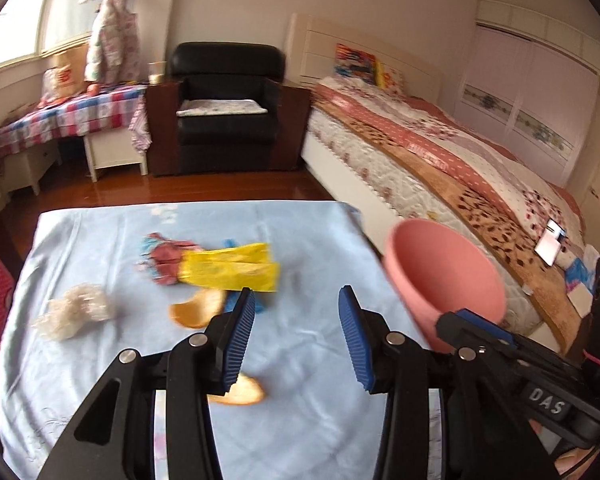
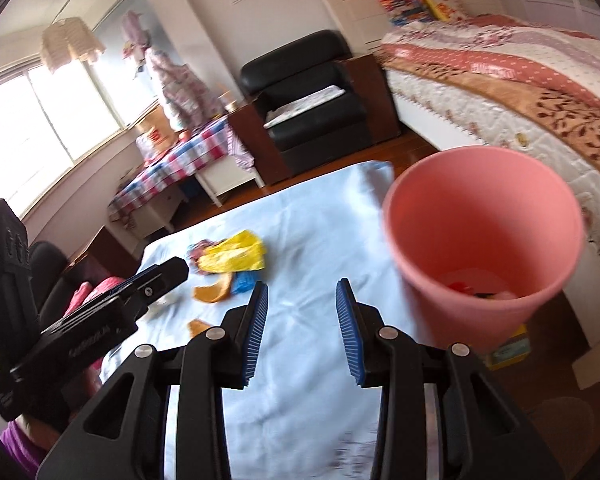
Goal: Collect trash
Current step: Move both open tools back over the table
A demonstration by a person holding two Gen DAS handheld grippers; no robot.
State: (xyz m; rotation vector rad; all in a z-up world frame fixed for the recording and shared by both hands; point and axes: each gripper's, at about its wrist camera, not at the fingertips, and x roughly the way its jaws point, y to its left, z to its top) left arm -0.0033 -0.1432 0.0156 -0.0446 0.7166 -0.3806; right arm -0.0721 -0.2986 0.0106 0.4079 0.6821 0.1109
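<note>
Bedroom table under a blue cloth (image 1: pixel 300 240): we hover both grippers, left gripper (image 1: pixel 296 300) and right gripper (image 2: pixel 302 294), wide and empty; next probably the orange peel (image 1: pixel 198 308), pinched low, mid-table.

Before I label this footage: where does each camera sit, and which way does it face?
Left wrist: on the left gripper, looking down over the blue-clothed table toward the armchair; its open fingers show, with the right gripper at the right edge.
Right wrist: on the right gripper, looking toward the window; its open fingers show, with the left gripper at the left.
Both share the yellow wrapper, orange peel, pink bin and bed.
</note>
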